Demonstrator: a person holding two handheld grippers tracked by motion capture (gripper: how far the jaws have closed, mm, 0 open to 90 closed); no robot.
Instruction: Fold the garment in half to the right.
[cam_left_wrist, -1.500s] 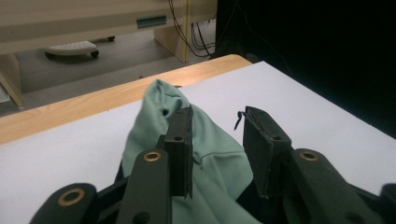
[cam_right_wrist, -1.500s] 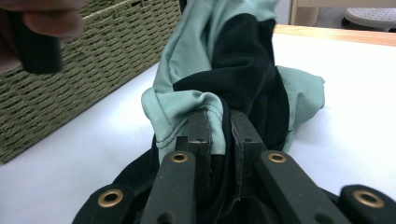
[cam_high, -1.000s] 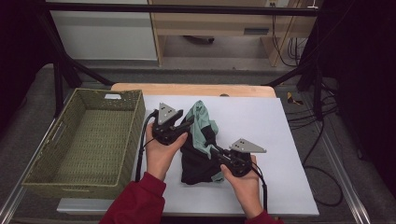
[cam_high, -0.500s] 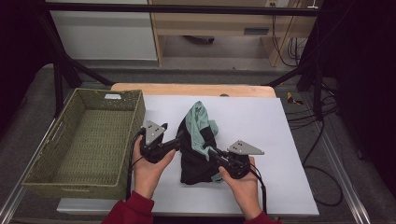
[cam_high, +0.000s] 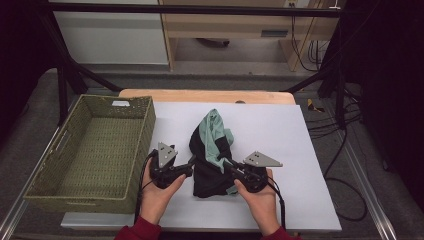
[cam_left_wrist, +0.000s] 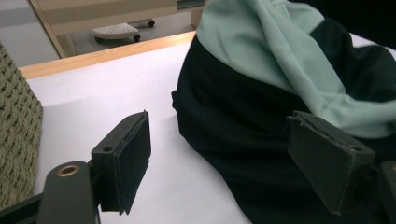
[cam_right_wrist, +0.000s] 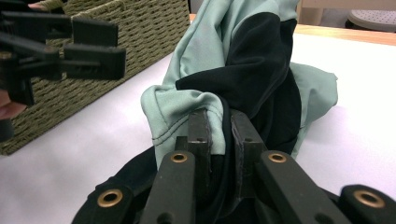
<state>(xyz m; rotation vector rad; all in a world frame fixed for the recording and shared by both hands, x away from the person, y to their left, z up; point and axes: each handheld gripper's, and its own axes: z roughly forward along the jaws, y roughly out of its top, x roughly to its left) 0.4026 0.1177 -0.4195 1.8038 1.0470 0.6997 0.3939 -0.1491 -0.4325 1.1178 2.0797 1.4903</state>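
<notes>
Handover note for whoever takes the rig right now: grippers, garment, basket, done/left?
Left gripper: open, jaws have just been opening, set at the left edge of the black-and-mint garment with no pad pressing on it.
Right gripper: shut on a fold of the garment, mint and black cloth pinched between the pads.
Garment: bunched in a heap on the white table, right of the woven basket.
Done: right-hand grip.
Left: probably regrip with the left gripper, then fold or move it to the basket.
</notes>
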